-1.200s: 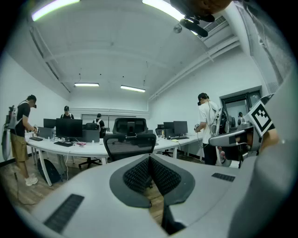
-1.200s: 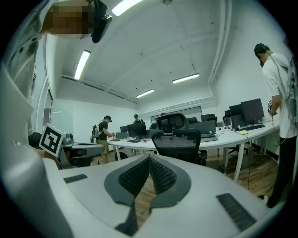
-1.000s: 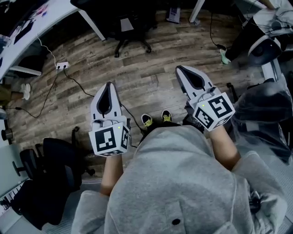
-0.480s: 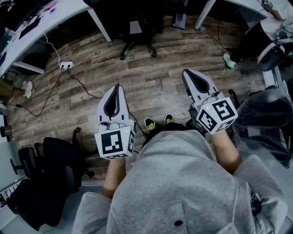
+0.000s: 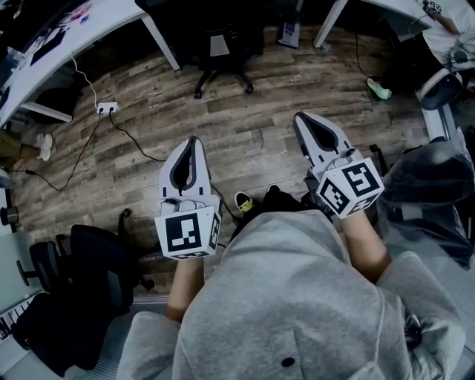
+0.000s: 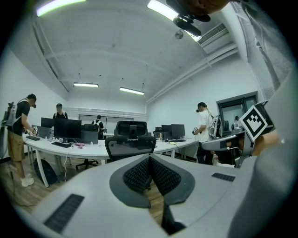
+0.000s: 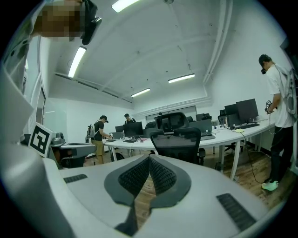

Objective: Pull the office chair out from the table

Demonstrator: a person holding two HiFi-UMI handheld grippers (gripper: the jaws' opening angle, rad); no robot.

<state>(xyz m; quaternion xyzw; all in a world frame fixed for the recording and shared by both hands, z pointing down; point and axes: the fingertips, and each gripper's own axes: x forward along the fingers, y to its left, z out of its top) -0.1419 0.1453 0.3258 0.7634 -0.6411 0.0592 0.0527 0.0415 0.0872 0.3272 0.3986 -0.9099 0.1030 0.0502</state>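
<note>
- The office chair [image 5: 221, 46] is standing at the top of the head view, well apart from both grippers. Its seat is sitting tucked under the white surface [image 5: 89, 22].
- Its backrest [image 6: 130, 146] is facing the person and its seat is pointing away, toward the surface. Its long axis is running upright, from the star base [image 5: 220, 76] on the wooden floor [image 5: 252, 141] up to the headrest [image 7: 172, 122].
- The left gripper [image 5: 191, 142] is hovering over the floor with its jaws pressing together on nothing. The left gripper view is looking almost straight at the backrest.
- The right gripper [image 5: 300, 119] is doing likewise, jaws meeting pad to pad and carrying nothing. The chair is sitting slightly right of its line.
- The chair is looking fairly heavy, but on its wheeled base it is probably going to roll easily over the planks. It may swivel or veer if pulled off-centre.
- The backrest panel is looking like a mesh that may give, while its rim is seeming stiff.
- The top edge of the backrest frame, or the neck under the headrest, is offering the firmest hold. Both sets of jaws are needing to spread first, then pull straight back.
</note>
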